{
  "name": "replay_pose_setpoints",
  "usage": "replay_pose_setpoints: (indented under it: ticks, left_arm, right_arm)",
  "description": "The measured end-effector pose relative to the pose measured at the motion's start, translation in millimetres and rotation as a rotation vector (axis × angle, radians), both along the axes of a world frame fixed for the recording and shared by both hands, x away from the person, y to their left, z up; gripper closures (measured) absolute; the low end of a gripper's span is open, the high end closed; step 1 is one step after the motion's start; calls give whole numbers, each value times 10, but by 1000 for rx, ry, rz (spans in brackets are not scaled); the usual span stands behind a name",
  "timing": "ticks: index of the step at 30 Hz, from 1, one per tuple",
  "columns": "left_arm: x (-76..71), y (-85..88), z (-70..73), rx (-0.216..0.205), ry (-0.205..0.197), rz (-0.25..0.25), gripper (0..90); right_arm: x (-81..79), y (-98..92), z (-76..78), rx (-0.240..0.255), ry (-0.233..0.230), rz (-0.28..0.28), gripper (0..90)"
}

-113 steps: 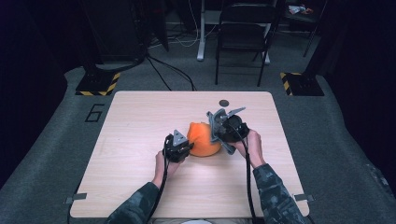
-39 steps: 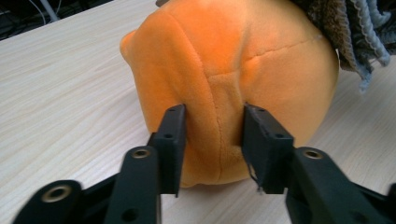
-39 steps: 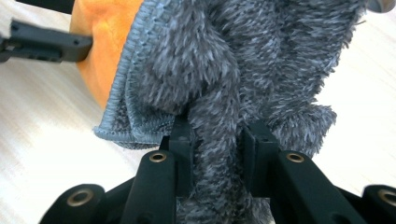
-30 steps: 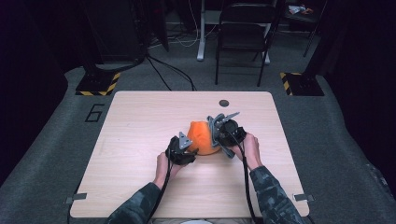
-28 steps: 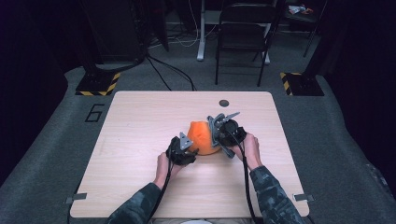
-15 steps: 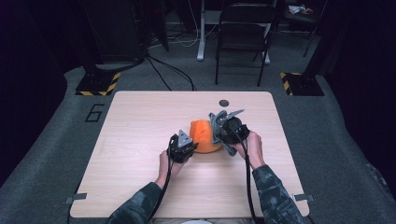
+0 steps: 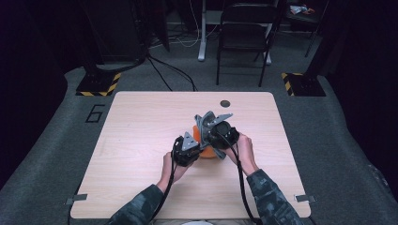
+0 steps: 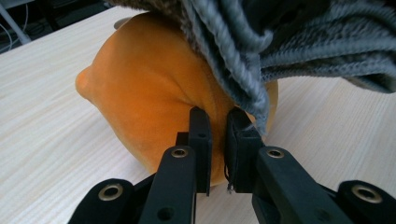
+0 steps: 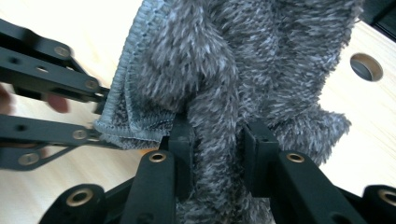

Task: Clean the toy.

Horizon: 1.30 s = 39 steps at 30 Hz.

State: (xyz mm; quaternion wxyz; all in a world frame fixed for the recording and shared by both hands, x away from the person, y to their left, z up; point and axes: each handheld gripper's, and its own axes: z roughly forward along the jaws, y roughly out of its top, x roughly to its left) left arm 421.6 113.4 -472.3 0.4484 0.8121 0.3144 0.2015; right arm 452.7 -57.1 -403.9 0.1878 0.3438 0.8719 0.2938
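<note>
Fingers of the left gripper [image 8: 216, 140] stand nearly together, pinching a seam of the orange plush [image 8: 154, 93] where the grey cloth [image 8: 280, 42] hangs over it. In the left gripper view the plush rests on the table [image 8: 46, 121], its rounded end with a small nub pointing away to the left; the cloth drapes from above onto its upper right side.

Right gripper [image 9: 217, 154] jaws are clamped on a thick fold of the cloth [image 9: 243, 60], fuzzy pile bulging out between and around them. In the right gripper view the ribbed hem of the cloth lies to the left, touching the black linkage of the other gripper; a fingertip shows behind that linkage.

High view: both grippers meet near the table's [image 7: 141, 140] middle, left gripper [image 7: 187, 146] just left of the plush [image 7: 202, 151], right gripper [image 7: 213, 126] above and over it, with the cloth [image 7: 205, 119] lifted in grey points toward the far side. Left hand [image 7: 171, 166] and right hand [image 7: 241, 147] hold them from the near side; cables trail back along the sleeves.

A round hole [image 7: 225, 103] sits in the tabletop near the far edge, apart from the cloth. Bare wood lies open left, right and near. A chair [image 7: 246, 33] stands on the floor beyond the table.
</note>
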Motion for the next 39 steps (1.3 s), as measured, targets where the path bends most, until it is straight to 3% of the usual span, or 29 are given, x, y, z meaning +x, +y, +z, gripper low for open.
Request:
replay_pose_setpoints:
  ticks: [8,10,16,22,30,34,36,39]
  left_arm:
    - [116,116,-57,-43,60,27,803]
    - [124,120,-67,-53,62,32,803]
    - [150,148,-78,-57,72,36,798]
    - [173,173,-89,-54,79,32,793]
    - [172,176,-92,-60,82,33,792]
    - [181,193,-99,-64,86,38,790]
    - [183,200,-99,-65,84,36,789]
    - [186,200,-102,-67,82,37,787]
  right_arm:
    - [127,-155,-112,-41,46,-51,684]
    - [166,-209,-136,-27,75,-63,684]
    - [260,-375,-215,-46,140,-105,684]
    - [361,-523,-380,-44,207,-150,685]
    - [395,-569,-468,-63,222,-166,685]
    - [452,-615,-622,-117,266,-201,683]
    - [473,-643,-672,-133,284,-192,682]
    - [469,-663,-596,-130,257,-205,682]
